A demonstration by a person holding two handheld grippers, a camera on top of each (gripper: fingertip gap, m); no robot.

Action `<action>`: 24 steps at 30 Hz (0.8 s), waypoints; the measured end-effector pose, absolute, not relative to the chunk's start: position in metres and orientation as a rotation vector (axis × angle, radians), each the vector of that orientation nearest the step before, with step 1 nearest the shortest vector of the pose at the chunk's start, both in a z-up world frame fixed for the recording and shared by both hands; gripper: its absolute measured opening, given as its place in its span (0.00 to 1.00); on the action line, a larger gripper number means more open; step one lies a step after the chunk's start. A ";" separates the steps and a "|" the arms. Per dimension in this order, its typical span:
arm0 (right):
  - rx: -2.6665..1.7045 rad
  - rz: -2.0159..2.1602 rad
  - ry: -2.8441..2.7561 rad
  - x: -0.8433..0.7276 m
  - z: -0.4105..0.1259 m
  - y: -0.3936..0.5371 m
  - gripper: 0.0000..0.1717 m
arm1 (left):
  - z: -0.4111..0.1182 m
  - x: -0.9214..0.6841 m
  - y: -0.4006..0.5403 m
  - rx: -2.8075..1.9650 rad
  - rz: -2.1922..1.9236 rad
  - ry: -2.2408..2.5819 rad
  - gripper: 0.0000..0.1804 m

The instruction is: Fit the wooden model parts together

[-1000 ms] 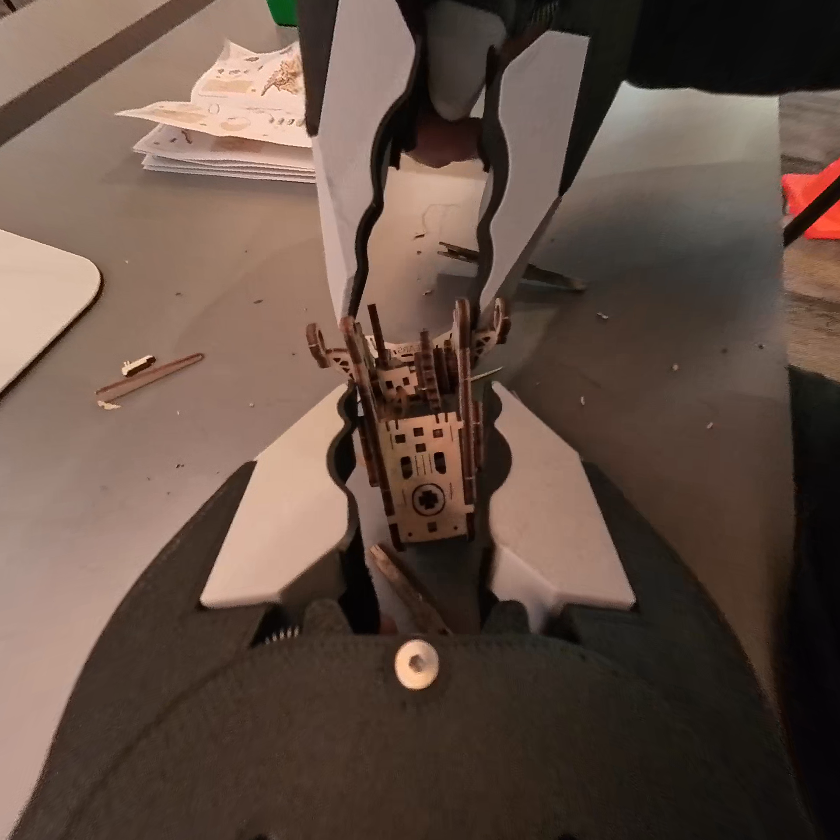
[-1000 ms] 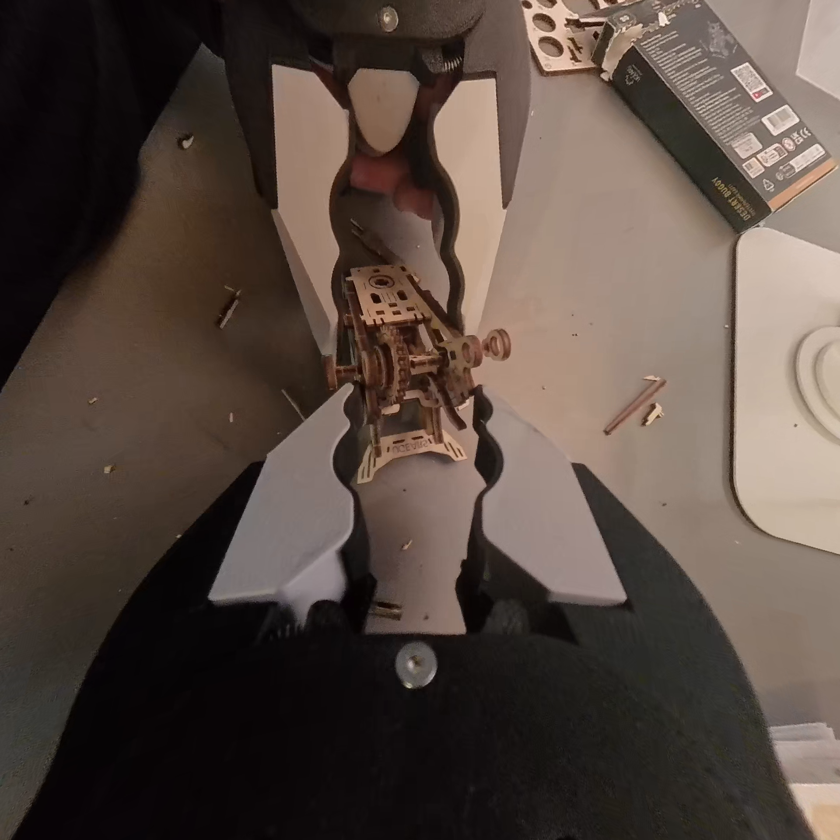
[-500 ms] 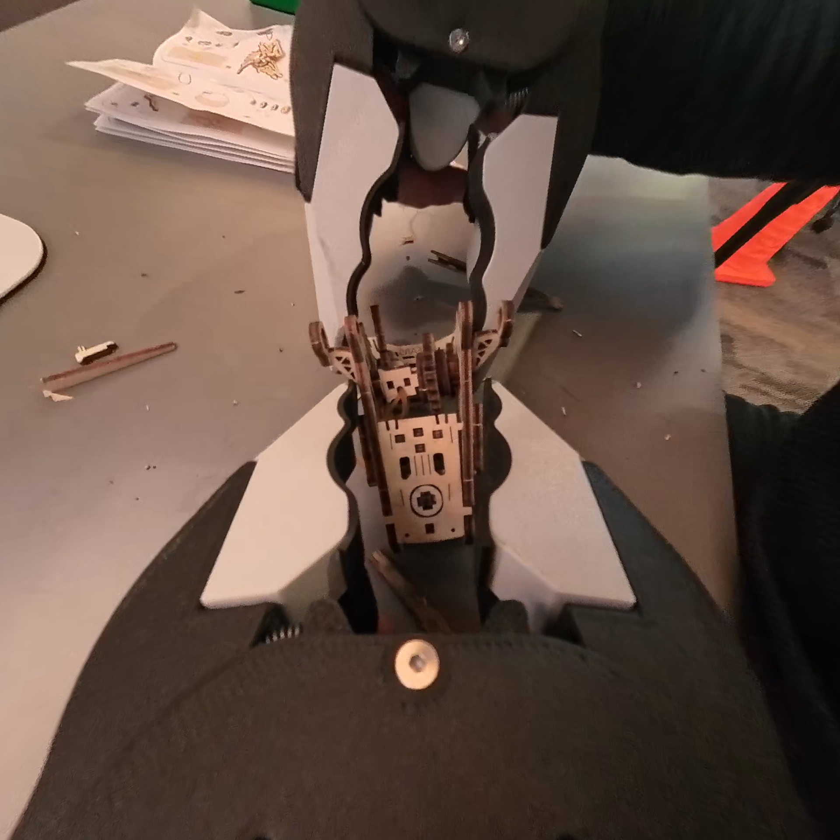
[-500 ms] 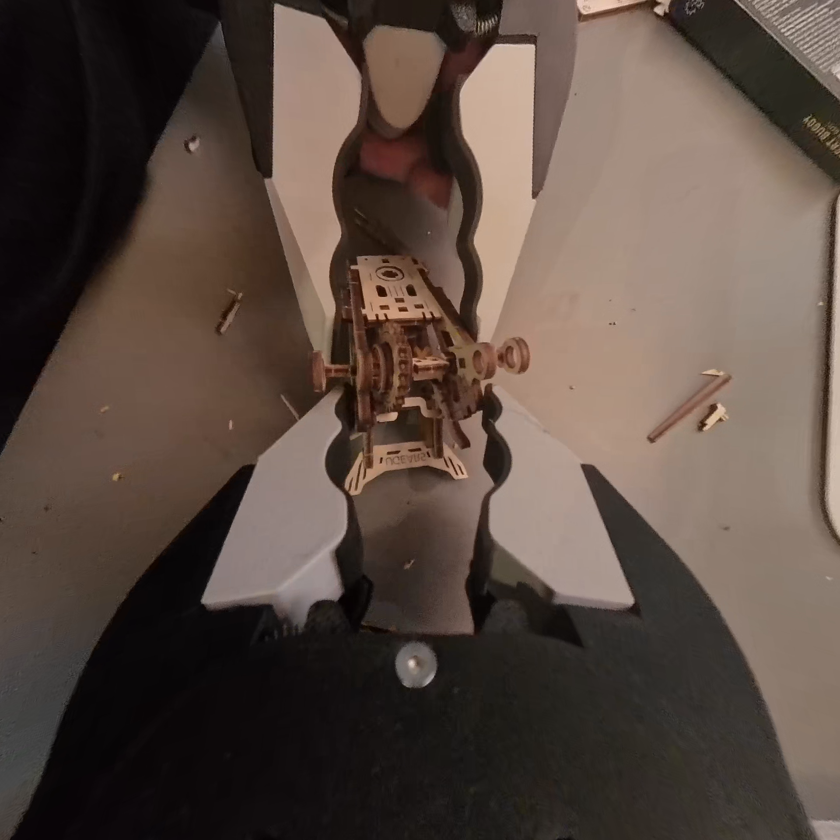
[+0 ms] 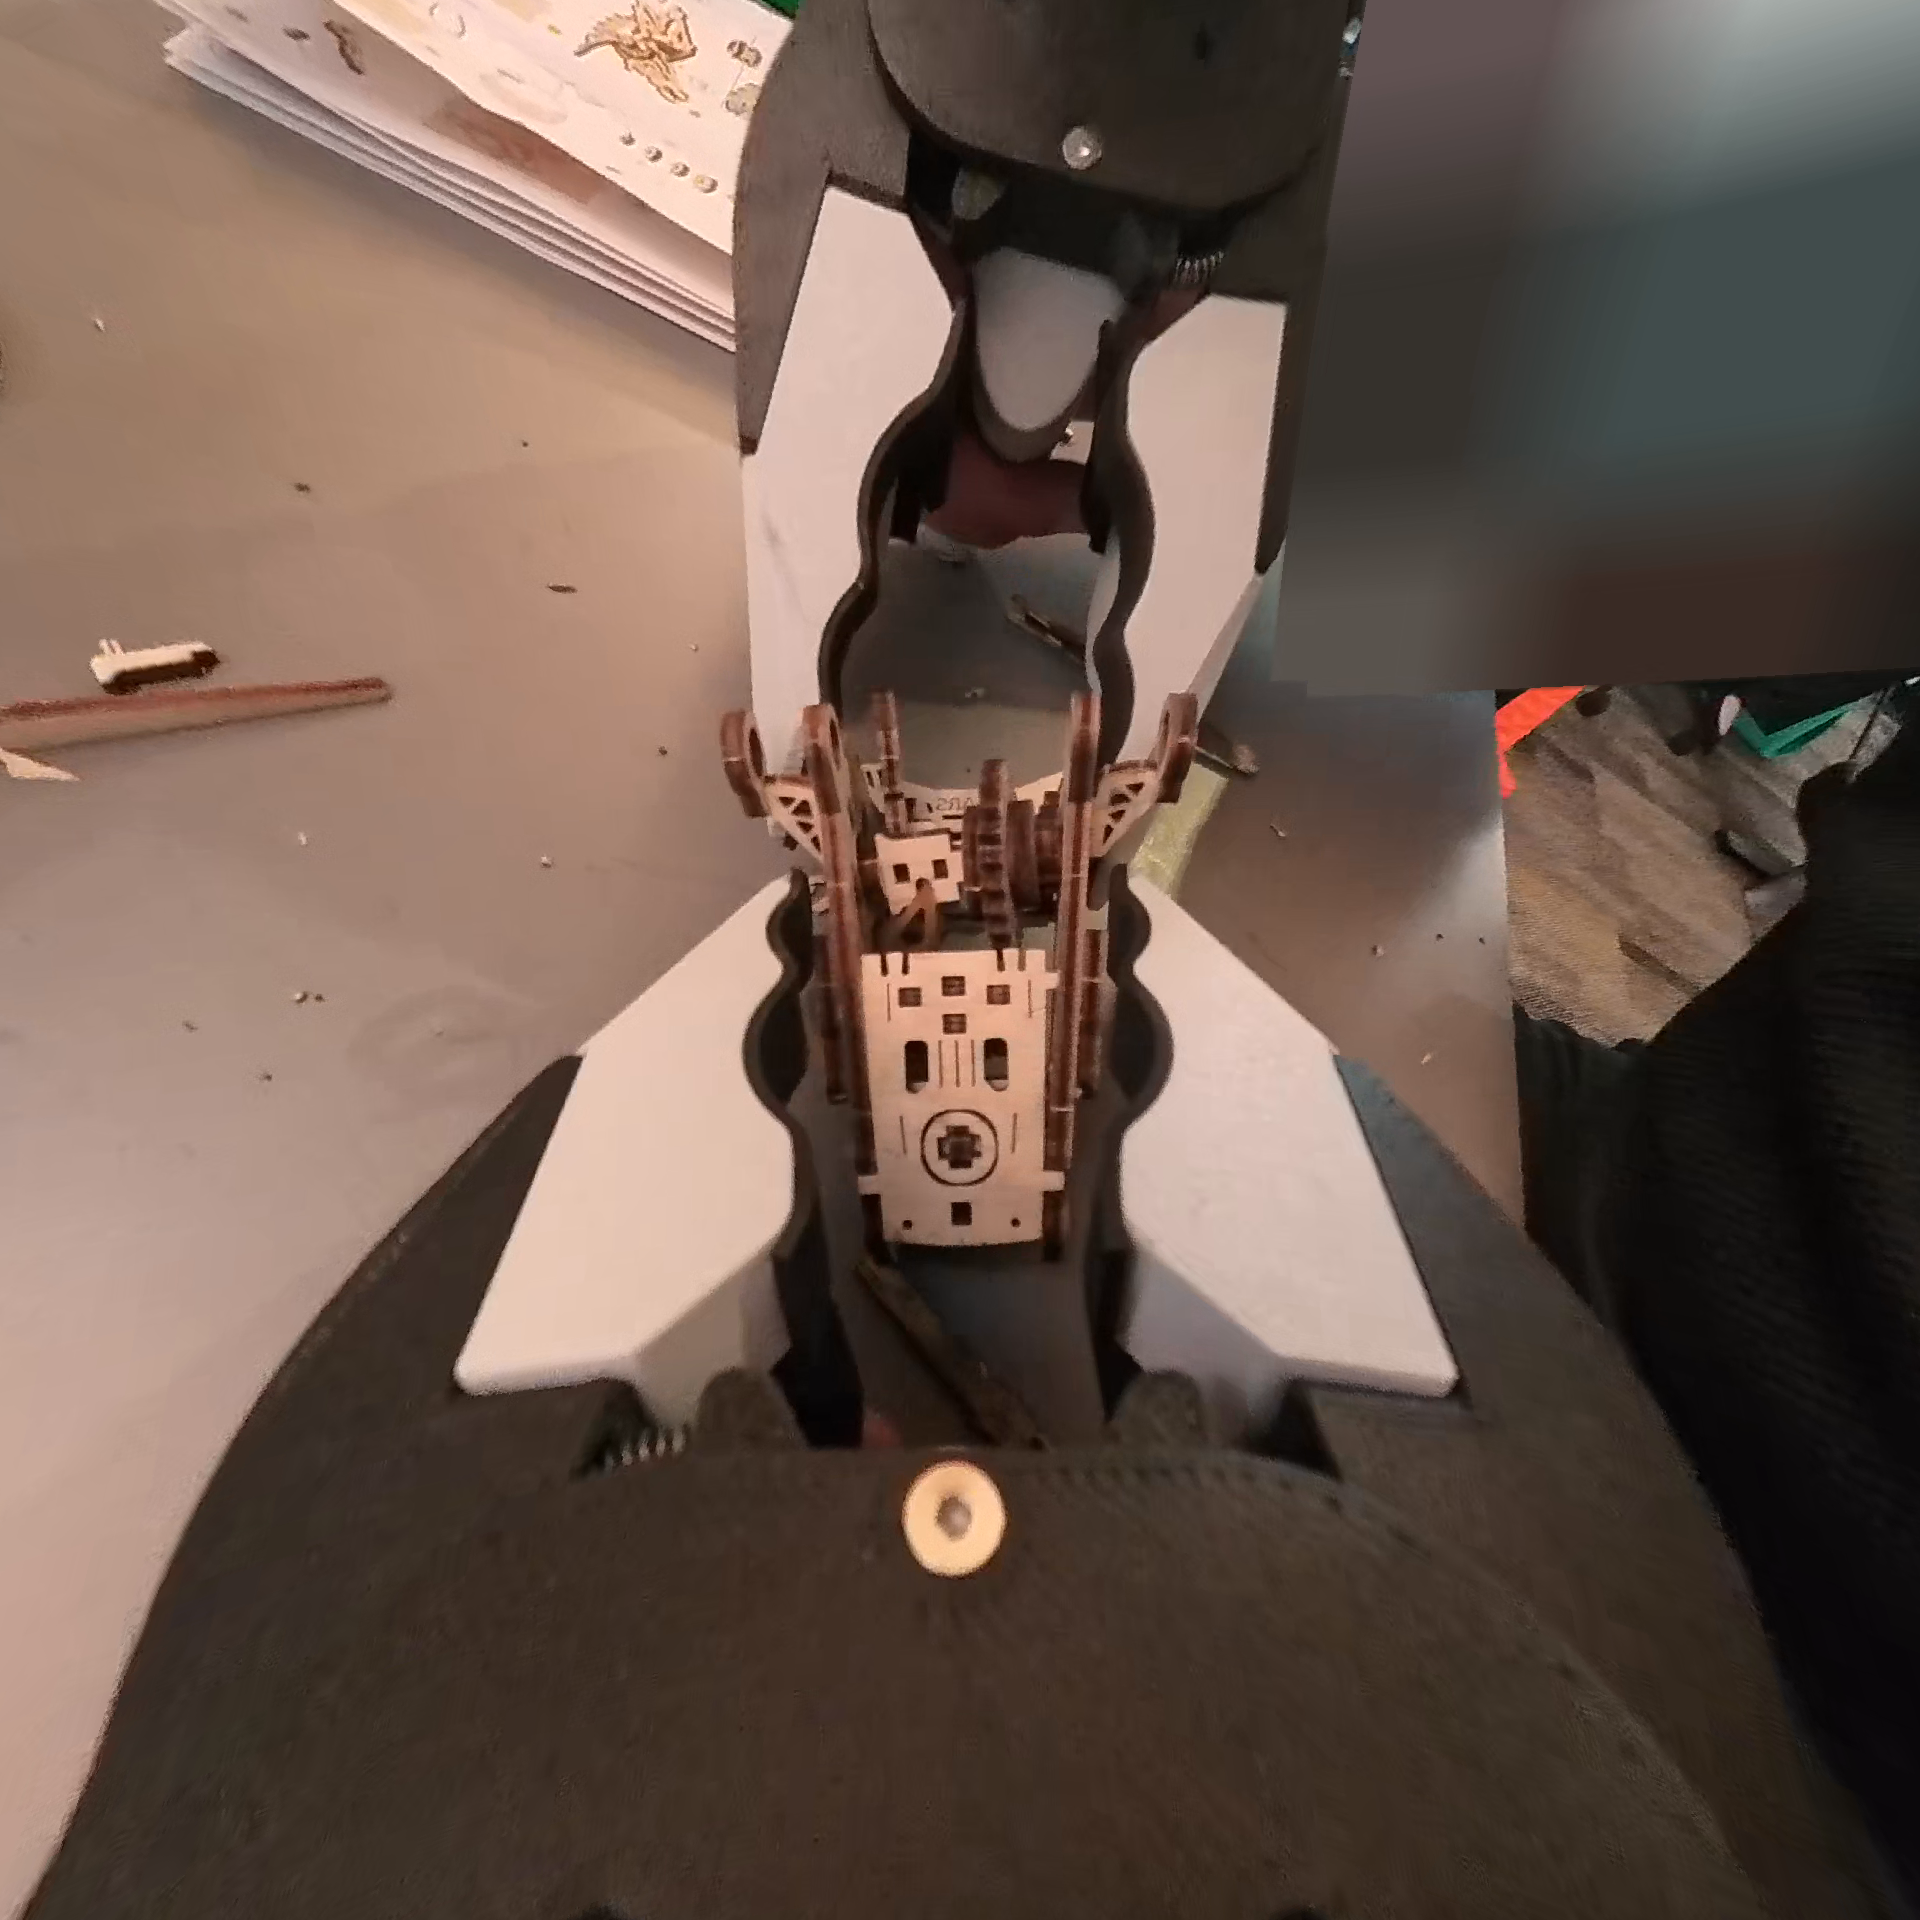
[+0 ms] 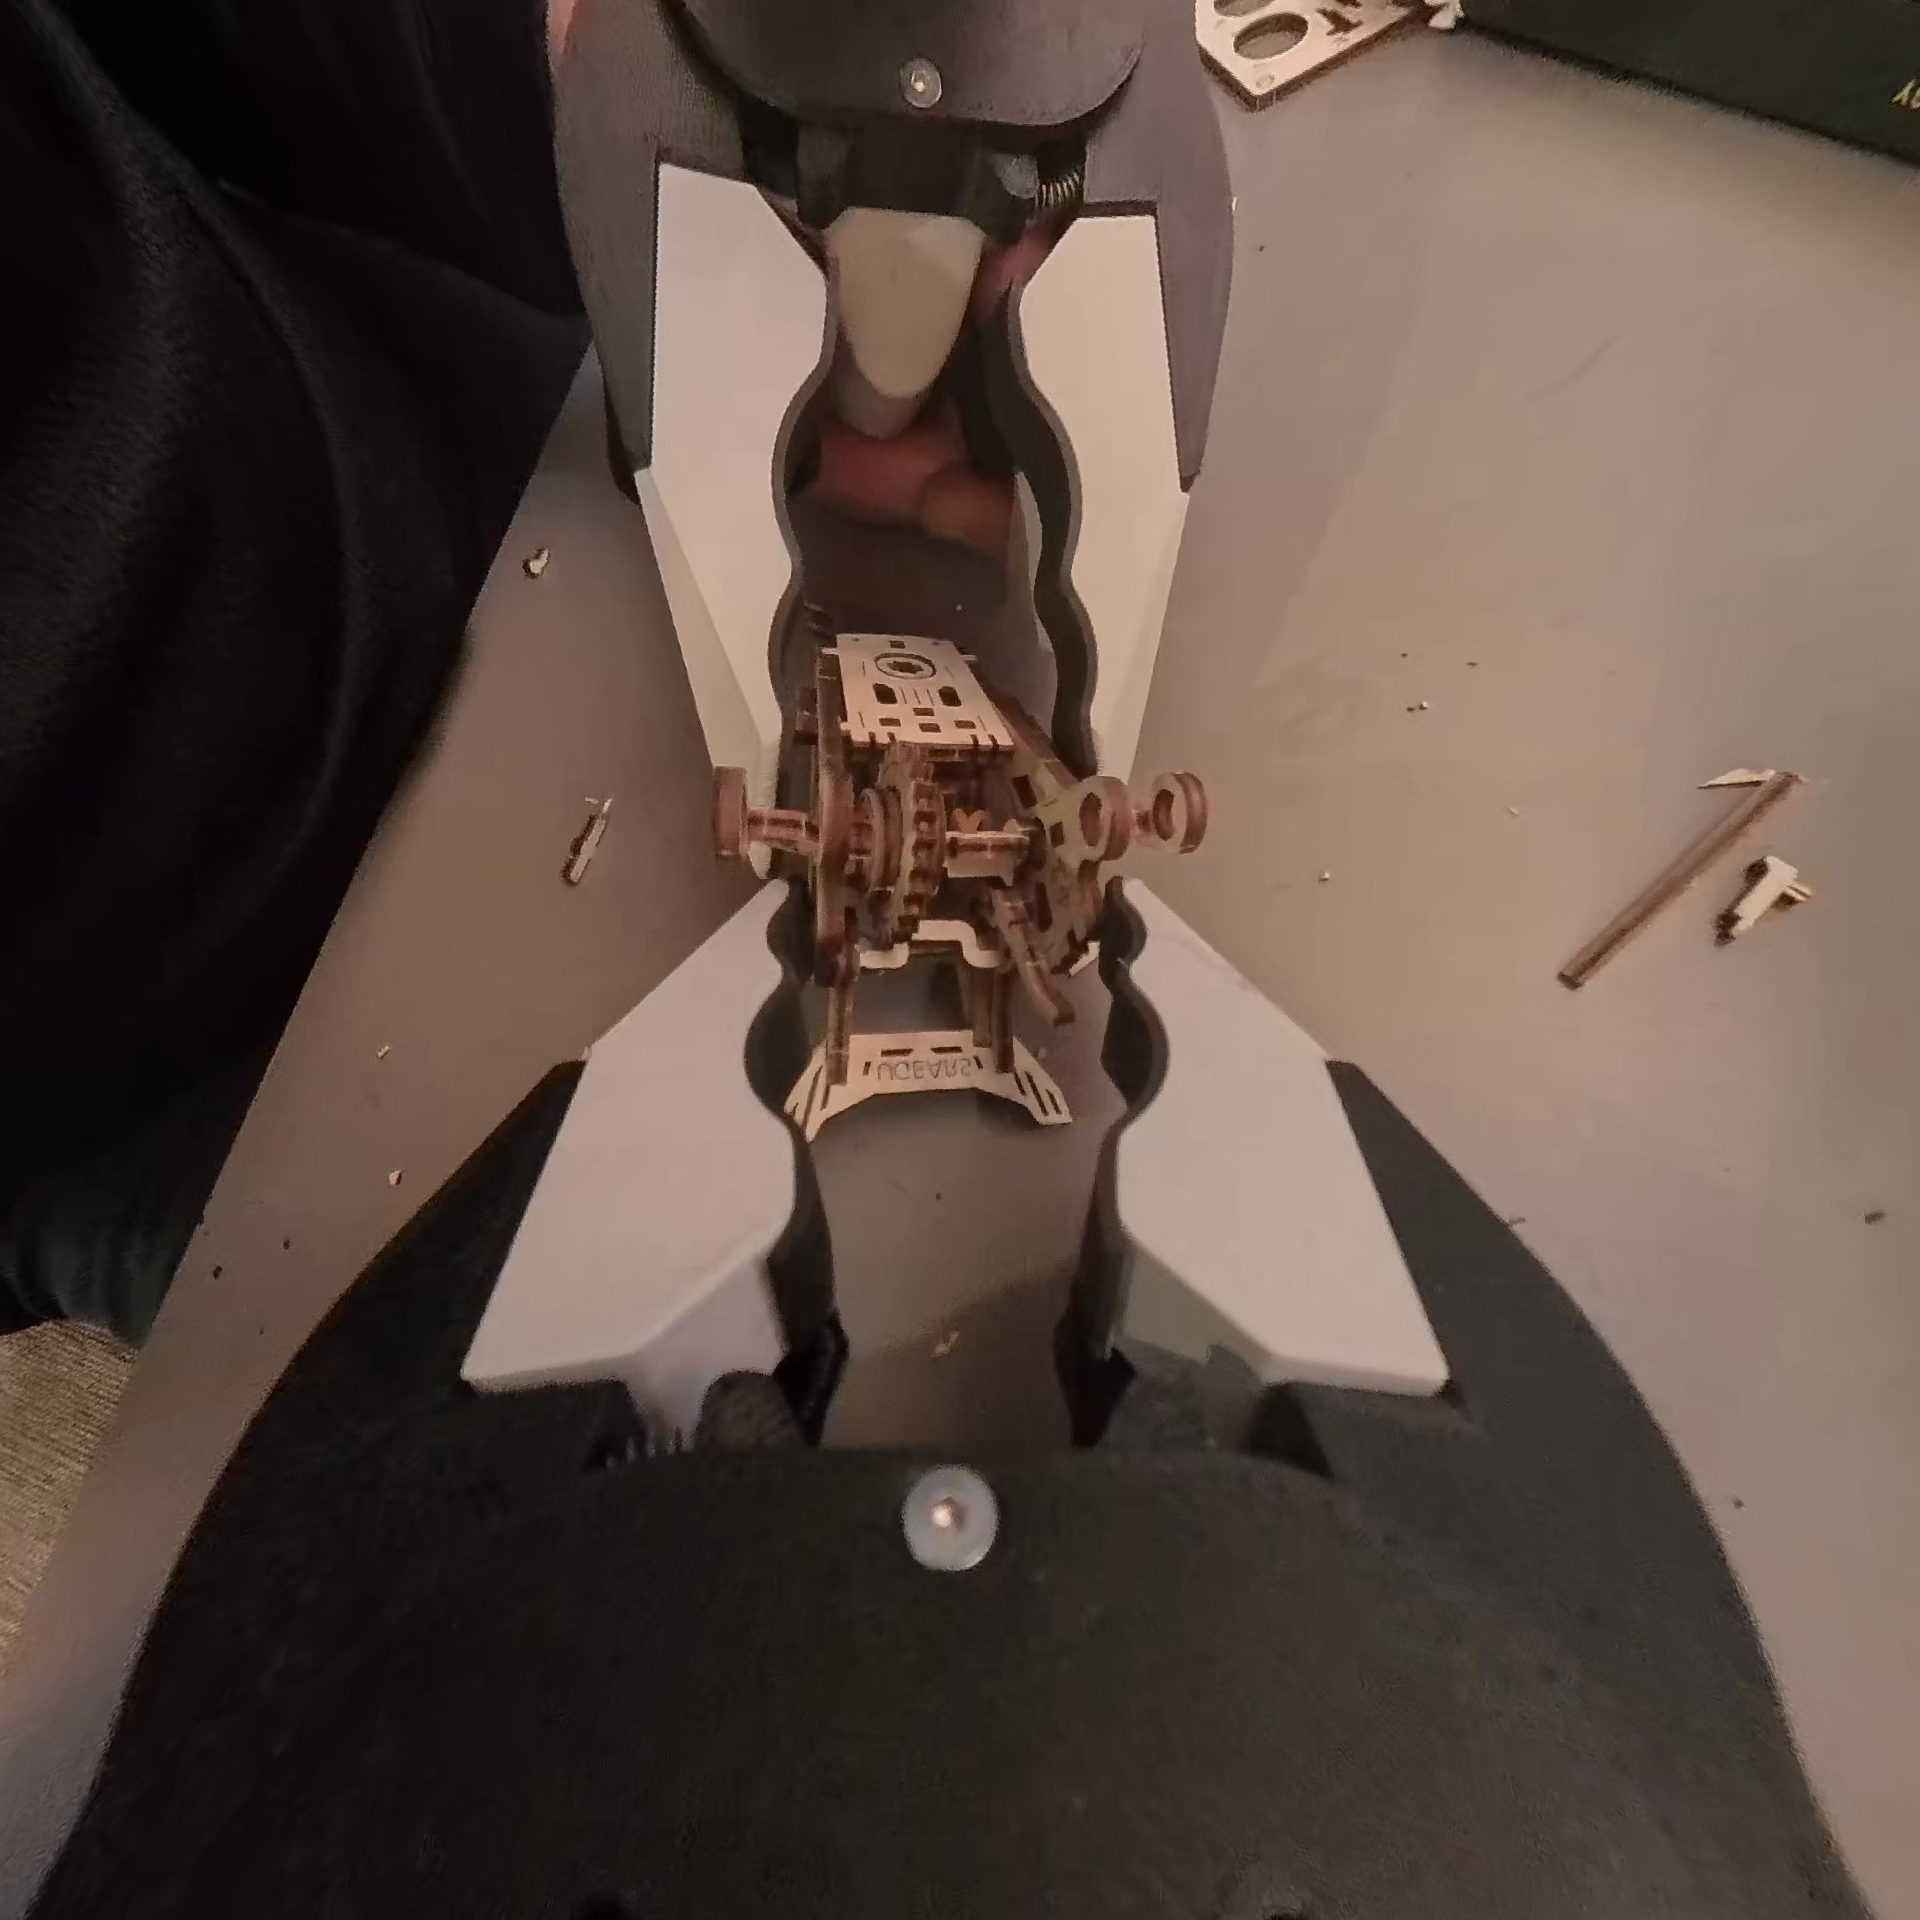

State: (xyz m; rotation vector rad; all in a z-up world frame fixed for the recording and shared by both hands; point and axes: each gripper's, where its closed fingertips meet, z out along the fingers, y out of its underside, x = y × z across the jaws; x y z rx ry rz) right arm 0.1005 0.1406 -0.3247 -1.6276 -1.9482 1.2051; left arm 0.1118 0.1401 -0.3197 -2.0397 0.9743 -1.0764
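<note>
A partly built wooden model (image 5: 961,1091) with gears and side plates hangs above the grey table (image 5: 312,935) between two grippers that face each other. My left gripper (image 5: 956,904) is shut on the model's body, with its pads on the two side plates. My right gripper (image 5: 966,727) reaches in from the far side, and its pads lie against the outside of the model's upright posts. In the right wrist view the model (image 6: 914,831) shows its gear end and axle. There my right gripper (image 6: 951,914) closes on its sides, and the left gripper (image 6: 935,790) holds the far end.
A stack of instruction sheets (image 5: 468,135) lies at the back left. A wooden stick (image 5: 197,707) and a small piece (image 5: 145,665) lie on the table, also in the right wrist view (image 6: 1673,883). A punched wooden sheet (image 6: 1309,42) and a dark box (image 6: 1714,73) lie beyond. A dark sleeve (image 6: 208,520) is on the left. Less than 4 cm separates the two grippers' tips. About 10 centimetres separates my right fingertips from the wooden stick (image 5: 197,707). My right wrist view (image 6: 1685,878) looks at it from another angle.
My right gripper's jaws widened and slid farther over the model's gear end. My left gripper kept its hold. Both grippers and the model shifted a little over the table.
</note>
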 end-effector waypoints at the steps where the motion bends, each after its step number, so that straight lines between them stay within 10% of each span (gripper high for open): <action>1: -1.629 1.215 -1.940 0.100 -0.325 0.141 0.31 | -0.320 0.111 0.141 -2.041 -1.083 0.969 0.30; 9: -1.616 0.972 -1.874 0.115 -0.317 0.155 0.35 | -0.321 0.109 0.142 -2.023 -0.971 0.992 0.30; 24: -2.137 1.095 -1.333 0.113 -0.307 0.152 0.03 | -0.325 0.116 0.147 -1.904 -0.455 1.102 0.30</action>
